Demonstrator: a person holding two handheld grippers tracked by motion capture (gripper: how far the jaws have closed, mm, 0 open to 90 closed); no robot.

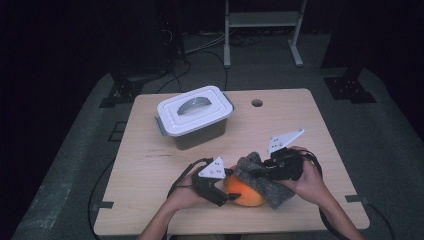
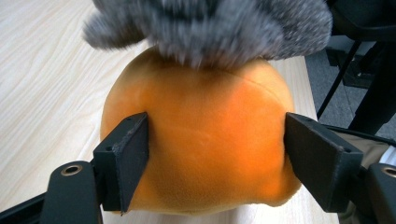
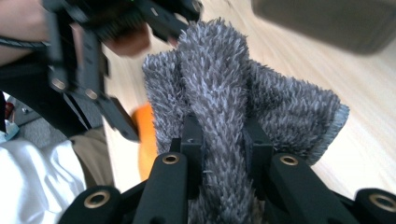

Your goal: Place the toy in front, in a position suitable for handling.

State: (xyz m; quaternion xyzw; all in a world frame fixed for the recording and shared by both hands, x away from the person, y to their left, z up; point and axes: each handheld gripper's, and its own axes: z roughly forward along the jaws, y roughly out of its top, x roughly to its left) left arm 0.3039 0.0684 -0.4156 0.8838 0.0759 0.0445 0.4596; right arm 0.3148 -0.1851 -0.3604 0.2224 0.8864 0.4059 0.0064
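An orange plush ball (image 1: 246,196) rests near the table's front edge, with a grey fuzzy cloth (image 1: 256,175) draped over its top and right side. My left gripper (image 1: 230,188) comes at the ball from the left. In the left gripper view its two pads (image 2: 133,158) press on either side of the ball (image 2: 210,140), under the cloth (image 2: 210,28). My right gripper (image 1: 260,171) is shut on a fold of the cloth (image 3: 219,88), which bunches up between its jaws (image 3: 223,140). Behind the cloth in that view I see a sliver of the ball (image 3: 148,135) and the left gripper (image 3: 93,70).
A grey storage box with a white lid and handle (image 1: 195,112) stands closed at the back left of the wooden table (image 1: 290,125). A round cable hole (image 1: 257,103) lies near the far edge. Cables trail off the table's front.
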